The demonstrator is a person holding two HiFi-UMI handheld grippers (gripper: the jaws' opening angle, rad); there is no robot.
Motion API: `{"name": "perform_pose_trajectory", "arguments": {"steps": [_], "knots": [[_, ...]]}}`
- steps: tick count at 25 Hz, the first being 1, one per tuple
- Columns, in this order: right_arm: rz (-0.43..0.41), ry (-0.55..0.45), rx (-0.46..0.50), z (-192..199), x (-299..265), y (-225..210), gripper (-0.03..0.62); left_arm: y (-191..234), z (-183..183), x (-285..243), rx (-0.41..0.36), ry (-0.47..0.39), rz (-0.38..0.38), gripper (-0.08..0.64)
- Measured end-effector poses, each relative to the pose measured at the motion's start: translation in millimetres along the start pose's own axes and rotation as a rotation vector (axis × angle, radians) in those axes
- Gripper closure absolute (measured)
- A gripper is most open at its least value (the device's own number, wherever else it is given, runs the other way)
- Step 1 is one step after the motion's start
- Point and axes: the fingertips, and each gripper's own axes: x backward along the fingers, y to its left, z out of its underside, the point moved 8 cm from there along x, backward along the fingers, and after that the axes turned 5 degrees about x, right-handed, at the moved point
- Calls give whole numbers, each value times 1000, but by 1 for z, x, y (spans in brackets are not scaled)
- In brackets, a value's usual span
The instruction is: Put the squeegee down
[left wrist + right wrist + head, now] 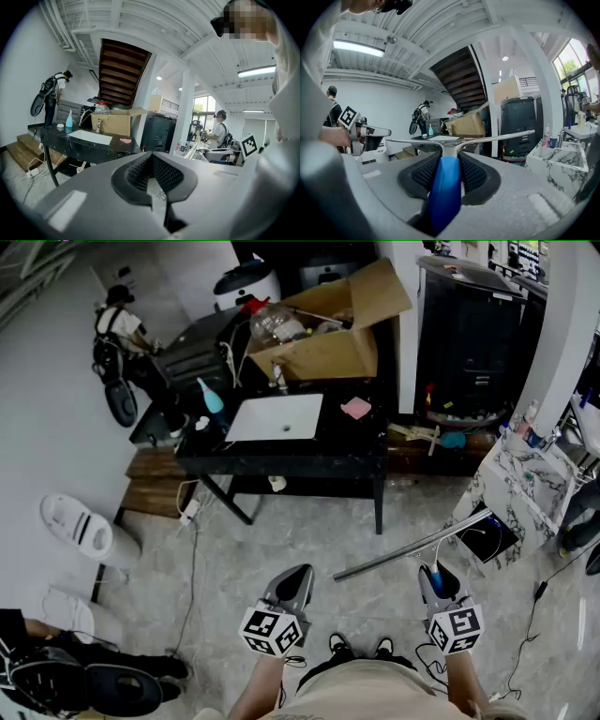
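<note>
A squeegee with a blue handle [446, 187] and a long metal blade [412, 547] [459, 138] is held level above the floor. My right gripper [439, 579] [444, 174] is shut on the blue handle, and the blade sticks out crosswise ahead of it. To its left, my left gripper [296, 583] [151, 174] is shut with nothing between its jaws. Both grippers hang in front of the person, well short of the black table [366, 463] that carries a white sink [277, 417].
On the black table sit a cardboard box [323, 343], a pink cloth [355, 408] and a blue spray bottle [210, 397]. A marble-patterned stand [525, 486] is at the right, wooden steps [155, 486] at the left. People stand at the far left and right.
</note>
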Motion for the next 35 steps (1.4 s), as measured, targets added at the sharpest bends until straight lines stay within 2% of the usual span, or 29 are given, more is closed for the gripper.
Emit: {"name": "perform_pose_trajectory", "arguments": {"steps": [5, 13, 19, 24, 29, 35], "knots": [[19, 6, -20, -6, -16, 11, 465, 30, -8, 4, 11, -15, -15, 543], [108, 11, -55, -14, -32, 33, 465, 80, -7, 13, 42, 10, -4, 543], [165, -7, -48, -21, -48, 53, 465, 113, -8, 30, 38, -13, 3, 543], [141, 36, -33, -25, -69, 68, 465, 142, 6, 44, 100, 4, -51, 543], [114, 58, -34, -21, -94, 70, 465, 154, 19, 43, 138, 29, -86, 543], [105, 57, -70, -14, -146, 48, 465, 172, 4, 3, 113, 49, -100, 543]]}}
